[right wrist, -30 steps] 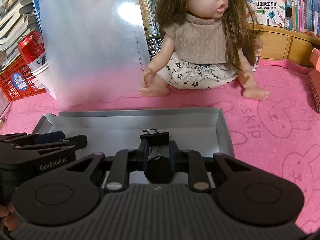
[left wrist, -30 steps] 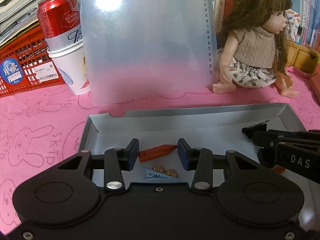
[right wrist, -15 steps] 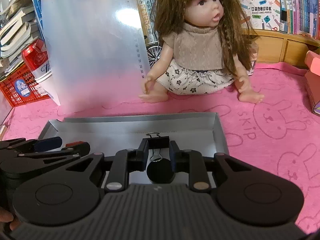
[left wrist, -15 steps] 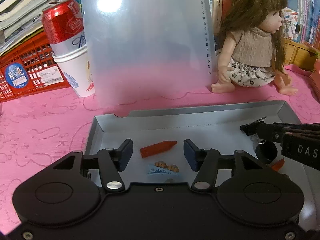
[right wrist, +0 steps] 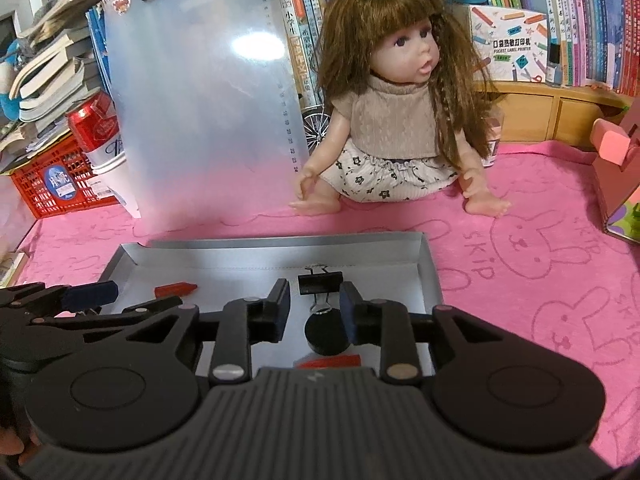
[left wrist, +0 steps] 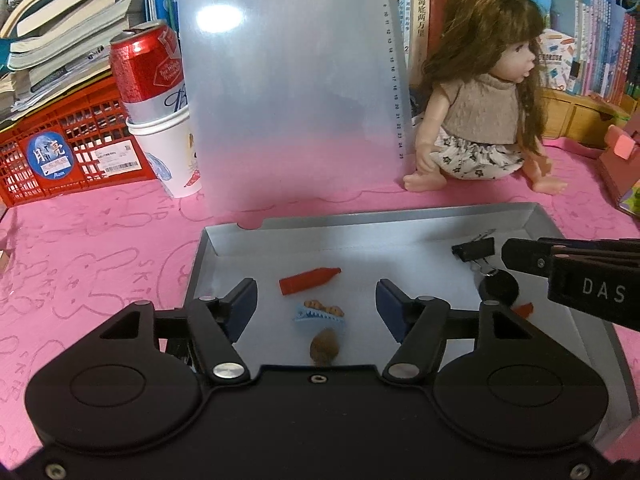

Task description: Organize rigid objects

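A shallow grey tray (left wrist: 360, 220) (right wrist: 280, 246) lies on the pink cloth. On its floor lie a red crayon (left wrist: 309, 281) (right wrist: 175, 289), a blue toothed hair clip (left wrist: 319, 313), a brown nut-like lump (left wrist: 325, 344), a black binder clip (left wrist: 473, 249) (right wrist: 320, 282), a black round cap (left wrist: 498, 289) (right wrist: 327, 332) and a red piece (right wrist: 332, 360). My left gripper (left wrist: 317, 307) hangs over the crayon and hair clip, its jaws opening and touching nothing. My right gripper (right wrist: 315, 313) hangs over the binder clip and cap, its jaws opening, clear of both.
A doll (left wrist: 476, 108) (right wrist: 394, 120) sits behind the tray. A frosted clipboard (left wrist: 288, 88) stands upright at the back, beside a red can in a paper cup (left wrist: 160, 108) and a red crate (left wrist: 60, 148). Books line the back; a pink box (right wrist: 616, 176) stands at the right.
Both grippers have opened and drawn back and up from the tray. The right one let go of the binder clip, which now lies in the tray. The left jaws widened around the crayon.
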Demonstrator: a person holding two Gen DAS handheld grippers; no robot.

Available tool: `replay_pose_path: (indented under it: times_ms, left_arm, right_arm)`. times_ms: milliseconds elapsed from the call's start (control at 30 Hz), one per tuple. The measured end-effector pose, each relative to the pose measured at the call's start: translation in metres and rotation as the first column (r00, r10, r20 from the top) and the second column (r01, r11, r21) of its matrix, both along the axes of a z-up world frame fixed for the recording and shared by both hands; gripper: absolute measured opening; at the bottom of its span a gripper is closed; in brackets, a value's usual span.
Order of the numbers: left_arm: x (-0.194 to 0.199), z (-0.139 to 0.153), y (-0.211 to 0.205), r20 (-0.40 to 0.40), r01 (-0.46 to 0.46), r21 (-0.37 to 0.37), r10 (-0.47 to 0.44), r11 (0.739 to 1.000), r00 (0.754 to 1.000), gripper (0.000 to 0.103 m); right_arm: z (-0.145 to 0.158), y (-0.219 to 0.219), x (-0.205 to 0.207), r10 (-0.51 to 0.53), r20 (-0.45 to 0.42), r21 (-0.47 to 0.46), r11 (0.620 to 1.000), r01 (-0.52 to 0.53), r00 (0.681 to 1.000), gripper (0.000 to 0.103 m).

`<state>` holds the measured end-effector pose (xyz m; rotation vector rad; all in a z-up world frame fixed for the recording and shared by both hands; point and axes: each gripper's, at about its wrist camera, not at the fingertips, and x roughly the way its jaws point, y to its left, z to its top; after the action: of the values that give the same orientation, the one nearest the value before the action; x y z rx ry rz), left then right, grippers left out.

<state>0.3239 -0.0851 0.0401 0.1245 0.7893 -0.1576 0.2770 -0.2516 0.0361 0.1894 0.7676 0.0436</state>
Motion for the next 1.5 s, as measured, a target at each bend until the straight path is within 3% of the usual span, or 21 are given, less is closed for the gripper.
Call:
replay_pose_path:
  times_ms: [200, 567, 667, 767, 1233, 1500]
  left_arm:
    - [-0.019, 0.008, 0.005, 0.013, 0.001, -0.005, -0.001, 1.0, 1.0, 0.065]
    - [-0.059, 0.021, 0.013, 0.044, 0.015, -0.023, -0.014, 1.0, 0.999, 0.069]
    - [-0.073, 0.025, 0.016, 0.052, 0.017, -0.036, -0.015, 0.999, 0.999, 0.071]
    - [-0.088, 0.029, 0.017, 0.07, 0.022, -0.041, -0.019, 0.999, 0.997, 0.072]
    - [-0.161, 0.035, 0.028, 0.157, 0.012, -0.063, -0.002, 0.998, 0.988, 0.075]
    - [-0.211, 0.027, 0.039, 0.191, -0.006, -0.093, 0.023, 0.996, 0.981, 0.082]
  right_arm:
    - [0.006, 0.001, -0.014, 0.004, 0.018, -0.002, 1.0, -0.004, 1.0, 0.051]
    - [0.01, 0.004, -0.049, 0.011, 0.067, -0.019, 1.0, -0.009, 0.998, 0.067]
    - [0.014, 0.004, -0.061, 0.011, 0.096, -0.022, 1.0, -0.009, 0.995, 0.079]
    - [0.017, 0.005, -0.074, 0.011, 0.128, -0.026, 1.0, -0.008, 0.992, 0.084]
    - [0.03, 0.015, -0.149, 0.038, 0.281, -0.098, 0.995, -0.011, 0.959, 0.095]
    - [0.031, 0.021, -0.197, 0.057, 0.356, -0.14, 0.99, -0.007, 0.933, 0.103]
